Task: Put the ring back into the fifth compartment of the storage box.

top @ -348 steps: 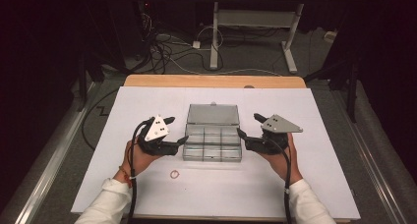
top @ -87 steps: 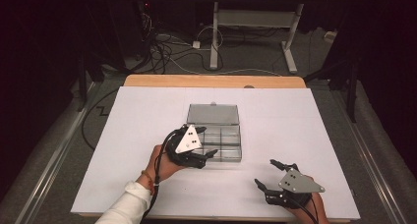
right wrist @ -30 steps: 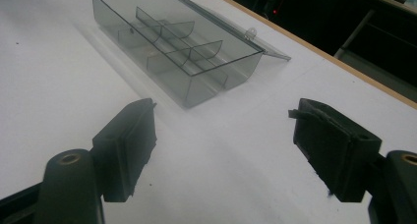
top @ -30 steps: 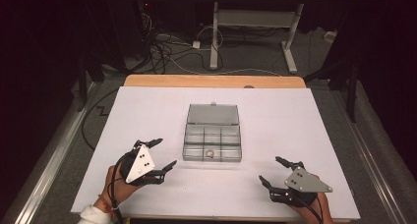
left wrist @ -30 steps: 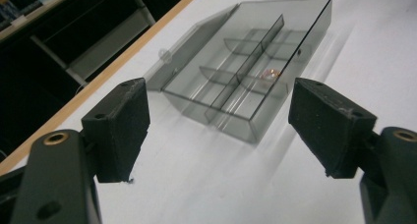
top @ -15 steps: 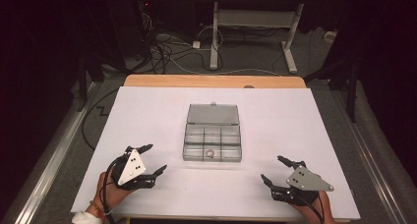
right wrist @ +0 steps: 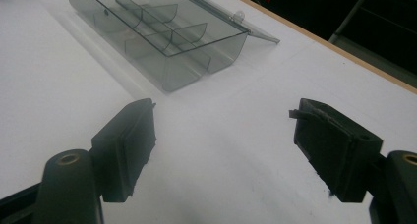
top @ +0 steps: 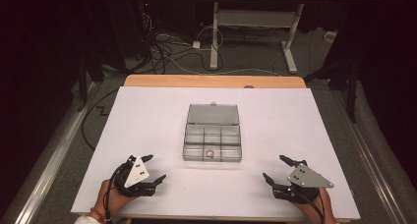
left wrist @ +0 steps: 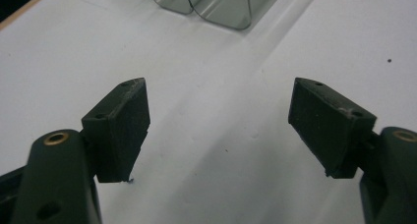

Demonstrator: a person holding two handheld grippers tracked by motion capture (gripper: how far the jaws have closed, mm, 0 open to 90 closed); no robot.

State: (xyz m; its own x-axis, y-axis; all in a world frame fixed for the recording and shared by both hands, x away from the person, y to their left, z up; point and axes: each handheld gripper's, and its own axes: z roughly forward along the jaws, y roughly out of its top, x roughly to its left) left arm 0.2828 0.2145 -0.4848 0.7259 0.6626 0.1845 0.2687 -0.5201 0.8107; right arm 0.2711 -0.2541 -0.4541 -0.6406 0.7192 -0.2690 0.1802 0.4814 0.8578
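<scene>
With a small ring (top: 210,154) lying in the open box (top: 212,144), both the left gripper (top: 150,170) and right gripper (top: 279,169) rest wide apart, empty (probably parked), near the tabletop (top: 147,116) edge.

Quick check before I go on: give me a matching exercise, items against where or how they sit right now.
Items:
1. left hand-held gripper
2. right hand-held gripper
3. small ring
4. clear box

Places or states:
A. lid open, mid-table
B. inside a near-row compartment of the box
C. open, near right corner of the table
D. open, near left corner of the table

Pairs: 1-D, 2-C, 3-B, 4-A
</scene>
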